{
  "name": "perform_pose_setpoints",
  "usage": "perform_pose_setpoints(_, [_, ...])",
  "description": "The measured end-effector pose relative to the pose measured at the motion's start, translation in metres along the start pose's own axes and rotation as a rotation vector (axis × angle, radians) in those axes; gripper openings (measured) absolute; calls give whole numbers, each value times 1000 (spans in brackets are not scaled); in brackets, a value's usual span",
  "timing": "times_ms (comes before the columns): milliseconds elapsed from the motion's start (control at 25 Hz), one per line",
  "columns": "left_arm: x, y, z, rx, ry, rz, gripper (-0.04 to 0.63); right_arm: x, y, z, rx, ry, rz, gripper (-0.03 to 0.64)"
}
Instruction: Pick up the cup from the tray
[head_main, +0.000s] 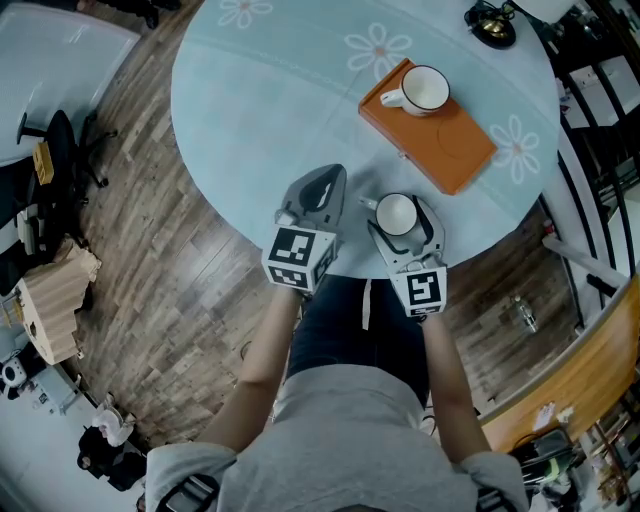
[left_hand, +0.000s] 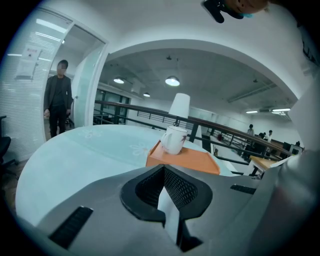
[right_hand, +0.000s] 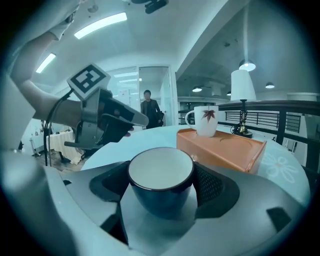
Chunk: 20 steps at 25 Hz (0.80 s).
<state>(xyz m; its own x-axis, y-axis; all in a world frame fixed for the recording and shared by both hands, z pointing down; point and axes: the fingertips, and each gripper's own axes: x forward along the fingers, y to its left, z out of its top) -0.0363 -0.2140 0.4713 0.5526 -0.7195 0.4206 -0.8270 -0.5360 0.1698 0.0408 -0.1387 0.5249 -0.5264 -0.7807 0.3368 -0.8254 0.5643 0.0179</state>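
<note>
Your right gripper (head_main: 397, 212) grips a dark cup (right_hand: 161, 175); your left gripper (head_main: 327, 178) is closed, empty. A mug (head_main: 424, 90) stands on the far tray (head_main: 452, 148).

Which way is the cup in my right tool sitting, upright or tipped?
Upright: the dark cup has its open mouth facing up and base down.

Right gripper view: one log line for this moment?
right gripper: shut on dark cup | dark cup: off orange tray | left gripper: shut, empty | white mug: upright on orange tray
</note>
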Motion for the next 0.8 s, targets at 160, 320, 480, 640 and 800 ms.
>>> perform_pose_setpoints(160, [1, -5, 8, 17, -14, -21, 7, -14, -5, 29, 83, -86, -22, 344])
perform_pose_setpoints(320, [4, -11, 21, 10, -49, -50, 8, -28, -19, 51, 152, -123, -62, 344])
perform_pose_setpoints(480, [9, -12, 36, 32, -74, -45, 8, -41, -41, 67, 198, -147, -114, 342])
perform_pose_setpoints(640, [20, -8, 56, 78, -85, -52, 8, -48, -63, 82, 183, -176, -175, 342])
perform_pose_setpoints(800, [36, -6, 73, 88, -84, -108, 61, -51, -81, 94, 181, -198, -196, 342])
